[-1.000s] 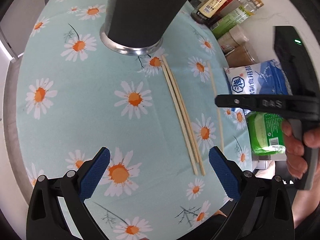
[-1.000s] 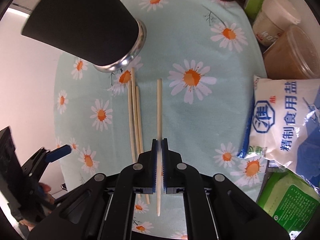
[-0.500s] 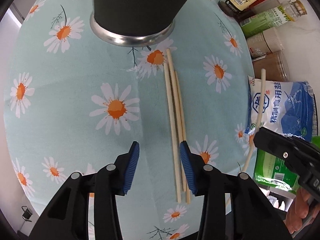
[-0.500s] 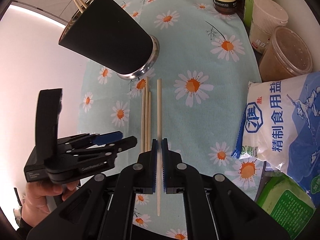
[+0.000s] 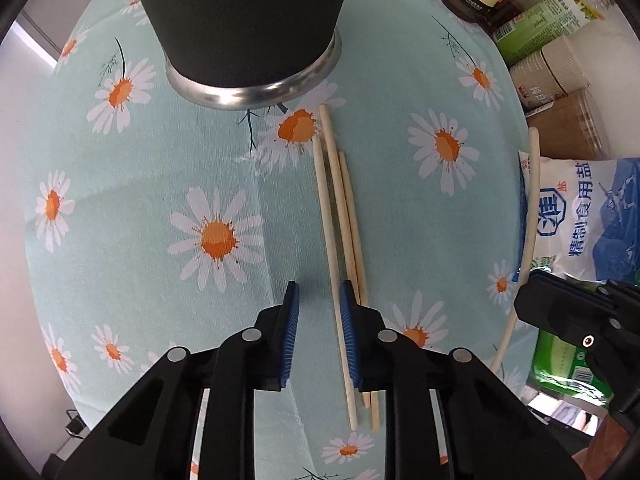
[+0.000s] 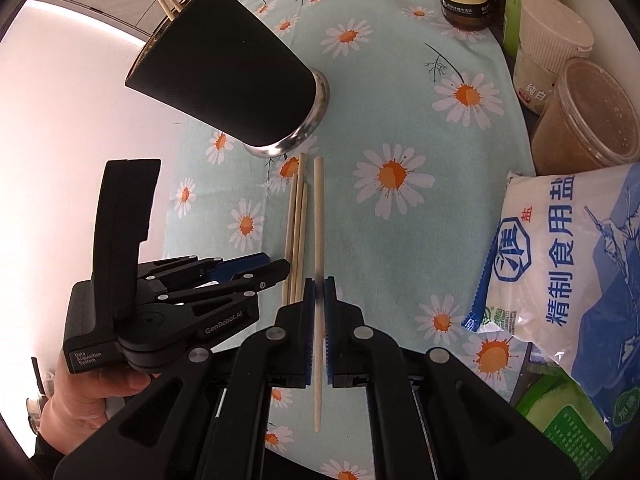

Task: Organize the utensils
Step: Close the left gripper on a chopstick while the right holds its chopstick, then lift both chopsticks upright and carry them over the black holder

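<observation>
right gripper (image 6: 318,300) clamped one chopstick (image 6: 318,216); left gripper (image 5: 319,308), part-open, straddled another (image 5: 334,216). next: close, lift to cup (image 6: 228,76).

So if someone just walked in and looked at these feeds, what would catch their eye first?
Probably the black cup with the silver base, standing at the far side of the daisy tablecloth with chopstick tips poking out of its top. Next, the right gripper, its jaws shut on a single chopstick held above the cloth. Then the three loose chopsticks lying just below the cup, with the left gripper closing in around them.
</observation>
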A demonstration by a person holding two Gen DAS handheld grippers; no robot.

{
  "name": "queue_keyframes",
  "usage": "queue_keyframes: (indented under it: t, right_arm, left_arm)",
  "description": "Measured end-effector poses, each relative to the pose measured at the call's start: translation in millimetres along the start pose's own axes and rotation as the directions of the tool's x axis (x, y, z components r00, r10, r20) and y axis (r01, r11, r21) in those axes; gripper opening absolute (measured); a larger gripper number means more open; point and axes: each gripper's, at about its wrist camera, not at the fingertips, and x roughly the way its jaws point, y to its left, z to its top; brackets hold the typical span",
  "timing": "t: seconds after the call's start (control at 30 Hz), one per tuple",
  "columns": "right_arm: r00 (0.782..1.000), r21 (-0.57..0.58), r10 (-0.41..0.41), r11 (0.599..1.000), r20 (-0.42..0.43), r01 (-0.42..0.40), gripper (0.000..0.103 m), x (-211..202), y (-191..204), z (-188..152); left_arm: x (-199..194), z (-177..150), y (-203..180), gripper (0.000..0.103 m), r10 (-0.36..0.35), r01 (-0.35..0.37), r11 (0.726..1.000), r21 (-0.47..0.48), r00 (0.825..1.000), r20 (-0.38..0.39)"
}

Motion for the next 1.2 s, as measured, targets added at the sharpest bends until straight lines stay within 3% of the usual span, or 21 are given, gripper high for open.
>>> queue_keyframes:
  t: [0.2,0.4,0.53,0.93,1.03,1.2]
  right_arm:
    - [1.0,0.0,0.006,1.0,-0.009,-0.006,0.005,5.9,-0.2,0.5]
    - [1.0,-0.006,0.016,1.0,-0.015,-0.016,0.005,7.1,-0.2,-1.4]
    - [1.0,-0.007,0.015,1.0,-0.011,-0.015,0.005,6.7,-0.5,-3.0]
    - [1.0,-0.038,0.013,0.999,0.011,-0.013,0.005,12.1,21.8,-0.5]
    - [1.0,-0.047,0.0,0.999,0.004,0.001,0.005,16.3,37.5,-1.9]
    - [1.0,-0.082,-0.011,0.997,0.026,0.013,0.005,16.3,71.0,-3.2]
  left_arm:
    - [4.9,3.7,-20.6,0.019,0.029,-0.029,1.0,0.0,1.0,-0.003]
    - [6.3,2.2,-27.7,0.007,0.061,-0.062,0.998,-0.01,0.998,-0.008]
    - [5.2,3.7,-25.2,0.005,0.049,-0.049,0.998,-0.026,0.999,-0.011]
    - [-10.2,-15.1,14.9,0.004,-0.091,0.093,0.994,-0.058,0.995,0.044]
    - [-27.3,-24.0,29.7,0.004,-0.143,0.149,0.988,-0.05,0.985,0.095]
    - [-63.2,-40.3,59.5,0.004,-0.159,0.164,0.986,-0.012,0.969,0.188]
